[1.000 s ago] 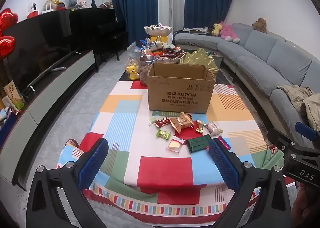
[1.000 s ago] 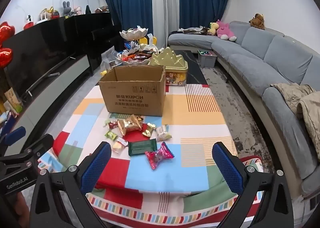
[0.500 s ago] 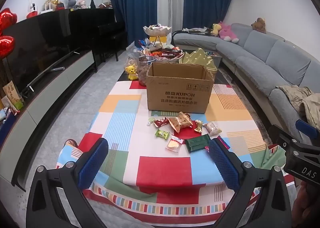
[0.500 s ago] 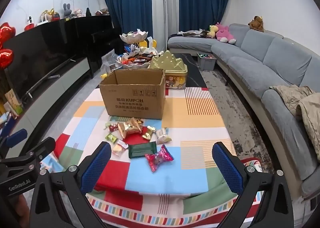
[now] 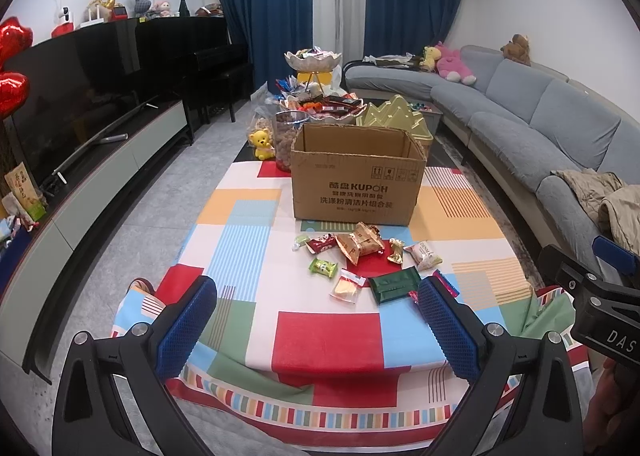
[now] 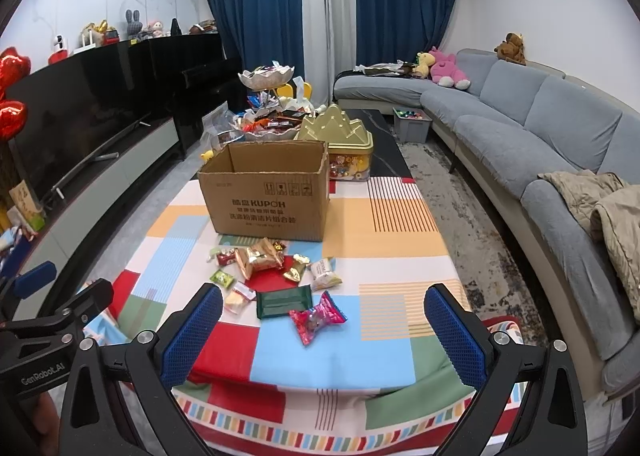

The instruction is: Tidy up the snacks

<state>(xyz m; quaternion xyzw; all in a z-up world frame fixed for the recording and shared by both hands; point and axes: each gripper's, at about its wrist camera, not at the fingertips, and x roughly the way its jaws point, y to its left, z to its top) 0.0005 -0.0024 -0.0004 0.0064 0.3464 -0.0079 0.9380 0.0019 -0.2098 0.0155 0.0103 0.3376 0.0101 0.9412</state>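
From your left wrist camera, your left gripper (image 5: 316,320) is spread wide with nothing between its blue pads, held above the near edge of the desk (image 5: 328,332) with its patchwork cloth. Straight ahead of it lies the scatter of snacks (image 5: 360,256): a green candy (image 5: 322,267) and a clear packet with a yellow wafer (image 5: 346,289) just beyond the gap, a dark green packet (image 5: 395,284) close to the right pad, and a gold bag (image 5: 359,243) farther on. Beyond the snacks stands the open cardboard box (image 5: 356,179), upright, and you cannot see its floor from here. Off to the right edge, part of your other gripper's body shows.

From your right wrist camera, your right gripper (image 6: 323,330) is likewise spread apart and holds nothing. A pink twisted candy (image 6: 317,316) lies on the cloth right ahead between the pads, with the dark green packet (image 6: 285,300) just beyond it toward the left pad. The gold bag (image 6: 258,258) and a white packet (image 6: 325,271) sit farther ahead, and the cardboard box (image 6: 266,191) stands behind them, ahead and left of the gripper. A gold tin (image 6: 340,143) sits beyond the box, touching or nearly touching its right rear corner.
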